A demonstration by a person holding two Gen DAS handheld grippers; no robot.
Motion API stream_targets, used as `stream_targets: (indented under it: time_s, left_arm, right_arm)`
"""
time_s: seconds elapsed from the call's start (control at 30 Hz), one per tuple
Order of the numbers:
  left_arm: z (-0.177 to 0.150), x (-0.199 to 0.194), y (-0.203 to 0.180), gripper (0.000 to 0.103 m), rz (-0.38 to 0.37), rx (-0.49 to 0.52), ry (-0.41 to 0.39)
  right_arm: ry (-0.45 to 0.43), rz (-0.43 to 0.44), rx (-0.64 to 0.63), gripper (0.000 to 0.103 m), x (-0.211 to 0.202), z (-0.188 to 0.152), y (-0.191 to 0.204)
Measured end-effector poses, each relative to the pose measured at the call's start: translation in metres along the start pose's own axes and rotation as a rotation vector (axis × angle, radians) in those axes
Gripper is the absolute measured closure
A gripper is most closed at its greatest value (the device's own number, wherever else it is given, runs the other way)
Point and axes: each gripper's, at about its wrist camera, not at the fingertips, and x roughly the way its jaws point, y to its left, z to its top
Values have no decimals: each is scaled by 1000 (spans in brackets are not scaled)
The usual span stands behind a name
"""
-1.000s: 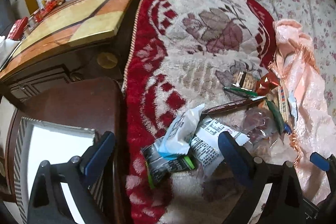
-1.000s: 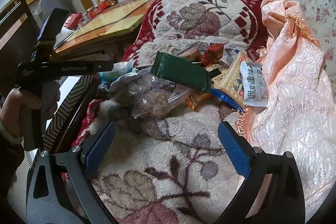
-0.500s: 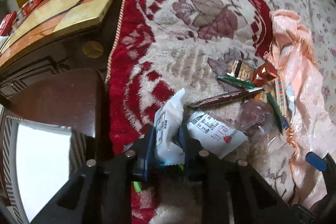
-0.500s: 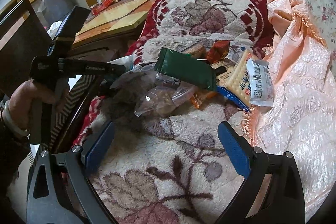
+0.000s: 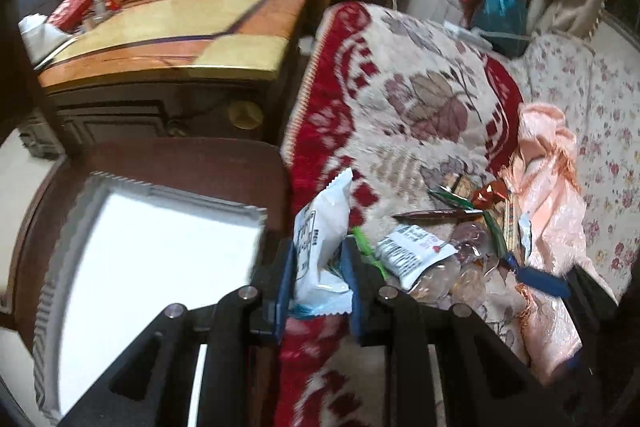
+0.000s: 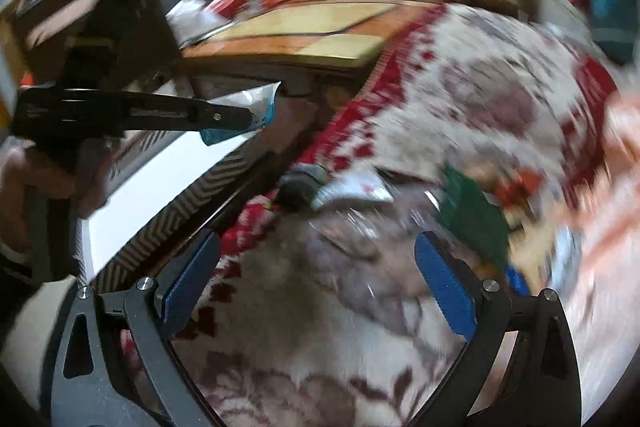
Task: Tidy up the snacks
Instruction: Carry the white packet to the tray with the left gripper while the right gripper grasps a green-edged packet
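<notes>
One white packet [image 5: 320, 223], pinched tight in the left gripper [image 5: 317, 255]. Held by the bottom end, with the top corner sticking up. Up in the air at the red edge of the blanket [image 5: 420, 99], just beside the white tray [image 5: 172, 189] on the dark stool [image 5: 180, 159]. Looks like the step of carrying this snack over to the tray (only a guess from the task).

Lots more snacks in a heap [image 5: 416, 251] on the blanket, near the pink cloth [image 5: 548, 187]. A white one with a bar code, a clear bag, and a green packet [image 6: 472, 211] among them. None in the tray yet, as far as can be seen.

Right gripper [image 6: 316, 251] wide open, with nothing in it. Hanging low over the blanket, close to the heap. Very blurry there, so hard to tell more.

Now the things that could go wrong:
- Held at one end only, so could slip out with a fast swing or a shake.
- Could drop into the gap between blanket and stool if let go too soon.
- Could land on the tray's rim and slide off.
- Could get squashed inside from too hard a squeeze.
- Could knock the heap about with the open right gripper so near.
</notes>
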Motion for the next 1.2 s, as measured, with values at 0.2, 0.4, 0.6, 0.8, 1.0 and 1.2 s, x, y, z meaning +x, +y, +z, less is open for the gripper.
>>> stream_targets:
  time_s: [0.2,0.4,0.6,0.8,1.0,1.2]
  left_arm:
    - [-14,-27,38,77,61,-71,-40]
    - [-30,-38,75,77,105,-128,-46]
    - [-45,-31,99,77,128,-168,-21]
    - [-56,-23,110,77,118,-216,-2]
    - [-62,-27,111,77,123,-229,-7]
    - [-68,-37,114,77,156,-231,-20]
  right_arm:
    - [39,-2,-17,7,40,38,12]
    - [142,-32,-41,8,95,56,27]
    - [267,-76,-51,41,136,50,24]
    - [242,-65,-39,69,130,45,14]
    - [183,-17,9,72,104,47,11]
    - [120,47,-8,72,73,52,34]
